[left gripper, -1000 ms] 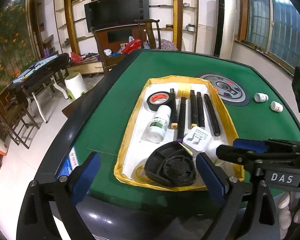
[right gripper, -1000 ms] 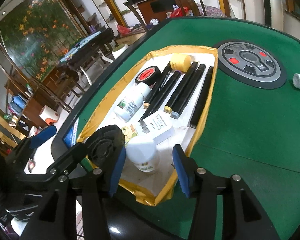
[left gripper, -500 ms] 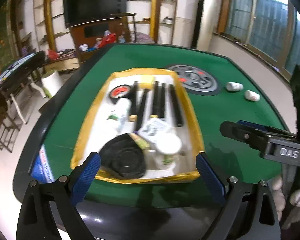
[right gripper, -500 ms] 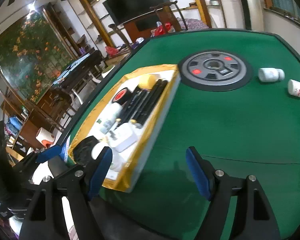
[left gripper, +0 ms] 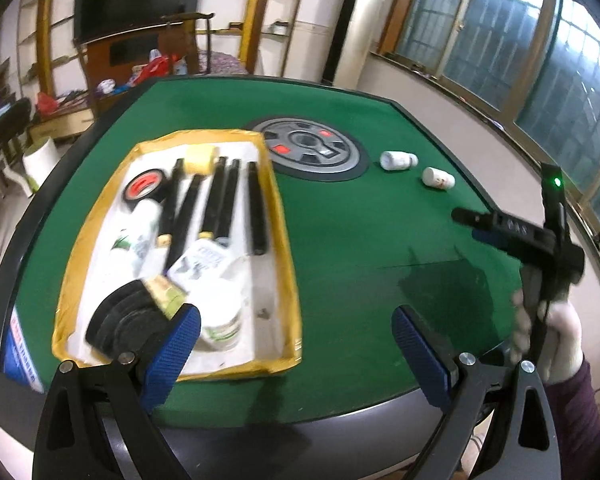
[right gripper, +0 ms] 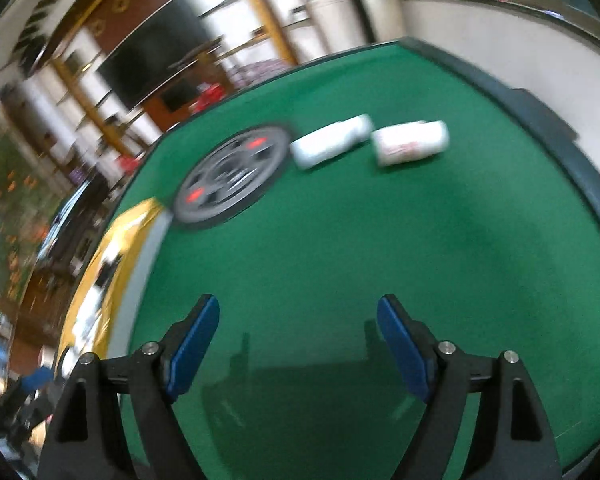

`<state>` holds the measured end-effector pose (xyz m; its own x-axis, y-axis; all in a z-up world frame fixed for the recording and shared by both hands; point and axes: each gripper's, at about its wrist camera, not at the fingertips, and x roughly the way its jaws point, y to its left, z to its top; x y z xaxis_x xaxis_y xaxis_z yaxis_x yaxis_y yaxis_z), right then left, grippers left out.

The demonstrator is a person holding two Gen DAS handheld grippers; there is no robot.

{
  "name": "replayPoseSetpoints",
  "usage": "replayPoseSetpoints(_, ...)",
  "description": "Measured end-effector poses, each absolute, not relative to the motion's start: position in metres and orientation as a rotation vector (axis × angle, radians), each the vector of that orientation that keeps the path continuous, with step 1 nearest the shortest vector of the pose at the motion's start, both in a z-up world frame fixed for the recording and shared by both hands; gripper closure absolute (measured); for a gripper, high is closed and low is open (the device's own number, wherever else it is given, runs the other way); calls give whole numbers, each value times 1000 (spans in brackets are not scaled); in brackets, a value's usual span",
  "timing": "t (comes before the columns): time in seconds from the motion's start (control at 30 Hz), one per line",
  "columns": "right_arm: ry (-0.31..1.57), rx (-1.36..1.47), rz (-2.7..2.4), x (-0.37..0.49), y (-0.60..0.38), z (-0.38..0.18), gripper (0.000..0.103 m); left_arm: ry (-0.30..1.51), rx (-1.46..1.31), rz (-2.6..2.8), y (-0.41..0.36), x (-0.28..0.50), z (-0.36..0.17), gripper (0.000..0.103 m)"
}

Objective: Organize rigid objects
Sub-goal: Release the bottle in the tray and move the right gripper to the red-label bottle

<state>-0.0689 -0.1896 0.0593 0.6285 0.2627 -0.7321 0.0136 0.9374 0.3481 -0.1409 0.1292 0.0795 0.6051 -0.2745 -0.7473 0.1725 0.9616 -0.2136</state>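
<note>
A yellow-rimmed tray (left gripper: 284, 236) on the green table holds several black markers (left gripper: 256, 204), a black tape roll (left gripper: 144, 186), white bottles (left gripper: 224, 316), a white box and a black round part (left gripper: 124, 320). Two small white bottles (left gripper: 398, 160) (left gripper: 438, 178) lie on the felt at the far right; they also show in the right wrist view (right gripper: 332, 142) (right gripper: 410, 142). My left gripper (left gripper: 296, 340) is open and empty at the table's near edge. My right gripper (right gripper: 298, 340) is open and empty over bare felt, short of the two bottles; it shows at the right of the left wrist view (left gripper: 512, 232).
A grey round control disc (left gripper: 308, 150) is set in the table centre, beside the tray's far right corner. The table has a raised dark rim (right gripper: 580, 168). Chairs, shelves and a TV stand behind the table. Windows run along the right wall.
Both grippers have swung right, away from the tray. The right gripper has moved from over the tray's white bottle to bare felt facing the two loose bottles. Nothing was picked up.
</note>
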Motion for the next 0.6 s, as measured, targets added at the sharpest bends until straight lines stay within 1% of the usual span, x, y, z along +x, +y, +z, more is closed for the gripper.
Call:
replayPoseSetpoints(0.27,854,492,-13,-17,-268,53,22,923,-111,-305,106,-134,75,5)
replayPoseSetpoints(0.6,894,659,-22,48,-287,30,22,974,-93,-312,91,-122,68,5)
